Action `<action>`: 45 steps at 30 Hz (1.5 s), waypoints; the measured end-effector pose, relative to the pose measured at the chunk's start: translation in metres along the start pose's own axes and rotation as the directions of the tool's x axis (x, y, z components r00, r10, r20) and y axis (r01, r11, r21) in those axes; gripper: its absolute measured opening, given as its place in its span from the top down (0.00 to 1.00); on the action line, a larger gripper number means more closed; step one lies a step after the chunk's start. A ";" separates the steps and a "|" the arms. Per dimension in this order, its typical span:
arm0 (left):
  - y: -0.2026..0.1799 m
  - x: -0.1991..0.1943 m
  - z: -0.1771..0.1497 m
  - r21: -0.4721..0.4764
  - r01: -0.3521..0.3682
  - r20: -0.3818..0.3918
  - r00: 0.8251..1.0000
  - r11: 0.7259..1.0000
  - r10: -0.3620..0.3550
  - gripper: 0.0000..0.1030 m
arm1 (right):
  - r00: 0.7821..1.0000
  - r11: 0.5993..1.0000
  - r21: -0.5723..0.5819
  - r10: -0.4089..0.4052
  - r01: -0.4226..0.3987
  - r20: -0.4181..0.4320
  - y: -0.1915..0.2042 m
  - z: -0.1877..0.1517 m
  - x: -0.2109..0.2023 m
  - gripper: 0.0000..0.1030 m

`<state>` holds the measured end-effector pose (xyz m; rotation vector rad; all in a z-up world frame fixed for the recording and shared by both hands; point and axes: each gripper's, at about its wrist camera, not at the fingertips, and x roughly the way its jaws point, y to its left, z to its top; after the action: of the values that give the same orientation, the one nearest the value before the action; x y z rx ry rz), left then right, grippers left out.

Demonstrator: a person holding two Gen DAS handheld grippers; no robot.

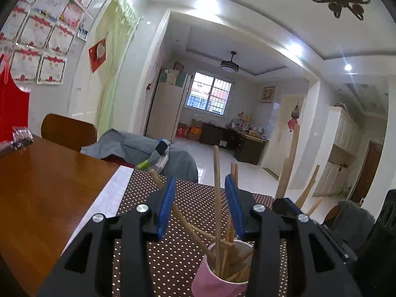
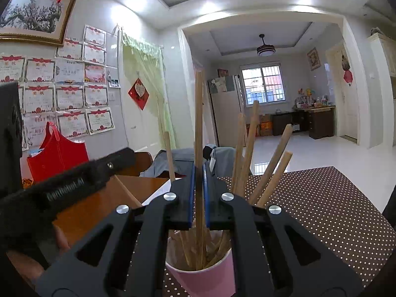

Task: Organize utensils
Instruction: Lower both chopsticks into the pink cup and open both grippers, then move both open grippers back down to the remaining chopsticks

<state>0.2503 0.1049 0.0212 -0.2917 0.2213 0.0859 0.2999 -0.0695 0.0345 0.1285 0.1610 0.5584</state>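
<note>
A pink paper cup [image 1: 217,274] holds several wooden chopsticks and stands on the brown dotted mat [image 1: 173,255]. It also shows in the right wrist view [image 2: 205,282]. My left gripper [image 1: 201,188] is open just above the cup, with one upright chopstick [image 1: 216,185] between its blue fingers, untouched. My right gripper [image 2: 198,173] is shut on one upright chopstick [image 2: 198,123] whose lower end stands in the cup. The right gripper's body [image 1: 309,220] shows in the left wrist view, and the left one [image 2: 74,183] in the right wrist view.
The mat lies on a wooden table [image 1: 44,185]. A chair draped with grey clothes [image 1: 138,148] stands at the far edge. A red bag [image 2: 58,153] sits at the table's left. Beyond is open tiled floor [image 2: 309,148].
</note>
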 end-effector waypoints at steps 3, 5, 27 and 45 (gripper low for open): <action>-0.001 -0.001 0.001 -0.008 0.026 -0.001 1.000 1.000 -0.026 0.60 | 1.000 1.000 -0.014 0.000 0.000 -0.001 0.003 0.001 -0.002 0.93; -0.004 -0.003 0.001 -0.011 0.057 0.007 0.998 0.998 -0.057 0.60 | 1.000 1.000 -0.027 -0.012 0.012 0.004 0.004 0.001 -0.005 0.93; -0.008 -0.059 0.009 0.071 0.042 -0.040 0.998 0.997 -0.039 0.54 | 0.996 0.995 -0.041 -0.087 0.086 -0.021 0.011 0.020 -0.064 0.82; -0.022 -0.082 -0.096 0.144 0.160 -0.545 0.836 0.977 -0.056 0.53 | 0.904 0.989 -0.045 -0.144 0.138 -0.402 0.005 -0.050 -0.107 0.41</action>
<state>0.1541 0.0510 -0.0435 -0.1358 0.7725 -0.1348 0.1981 -0.1188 -0.0013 -0.0162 0.5664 0.4349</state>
